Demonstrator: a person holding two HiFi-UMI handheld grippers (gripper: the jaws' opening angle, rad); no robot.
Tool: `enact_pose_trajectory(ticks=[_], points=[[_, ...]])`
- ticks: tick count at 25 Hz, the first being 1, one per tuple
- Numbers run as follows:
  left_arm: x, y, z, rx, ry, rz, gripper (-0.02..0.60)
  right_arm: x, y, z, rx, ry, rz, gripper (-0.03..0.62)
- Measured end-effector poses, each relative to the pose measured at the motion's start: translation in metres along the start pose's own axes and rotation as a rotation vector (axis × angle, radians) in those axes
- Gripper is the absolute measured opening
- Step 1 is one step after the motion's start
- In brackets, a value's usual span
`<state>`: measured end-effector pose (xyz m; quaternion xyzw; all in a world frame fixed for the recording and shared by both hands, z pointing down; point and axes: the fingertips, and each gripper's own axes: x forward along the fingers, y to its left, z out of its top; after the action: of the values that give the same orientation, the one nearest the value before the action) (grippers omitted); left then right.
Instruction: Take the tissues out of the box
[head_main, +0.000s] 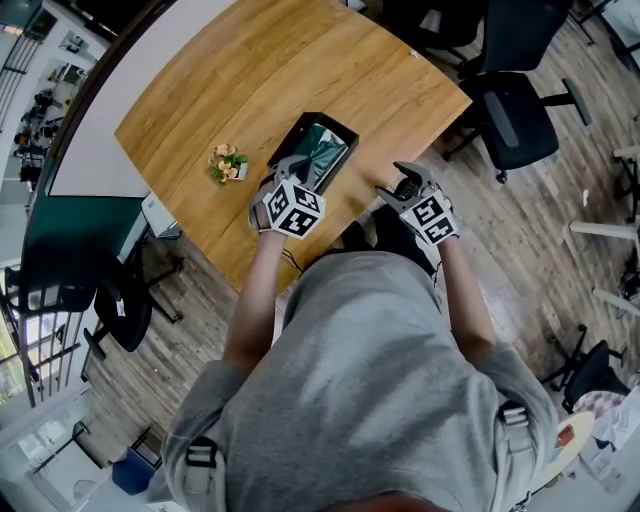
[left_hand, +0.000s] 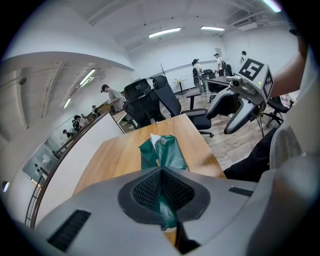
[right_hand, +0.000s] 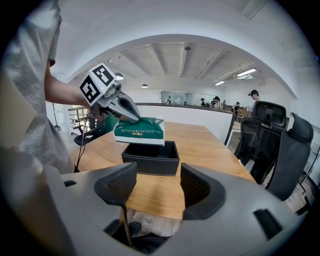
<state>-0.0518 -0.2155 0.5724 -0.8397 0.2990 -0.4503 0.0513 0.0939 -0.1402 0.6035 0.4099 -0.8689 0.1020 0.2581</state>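
A green and white tissue pack hangs just above the black open box on the wooden table. My left gripper is shut on the pack's near end; in its own view the green wrapper is pinched between the jaws. From the head view, the pack sits over the box, with the left gripper at its near end. My right gripper stands open with nothing between its fingers, held off the table's near edge, right of the box.
A small bunch of flowers lies on the table left of the box. Black office chairs stand on the floor to the right. Several people stand and sit in the far background.
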Motion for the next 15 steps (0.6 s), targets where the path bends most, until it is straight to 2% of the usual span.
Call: enact_pose_trajectory(ticks=[15], points=[[-0.012, 0.004, -0.001, -0.023, -0.003, 0.024, 0.018, 0.001, 0.005, -0.009, -0.044, 0.04, 0.017, 0.281]])
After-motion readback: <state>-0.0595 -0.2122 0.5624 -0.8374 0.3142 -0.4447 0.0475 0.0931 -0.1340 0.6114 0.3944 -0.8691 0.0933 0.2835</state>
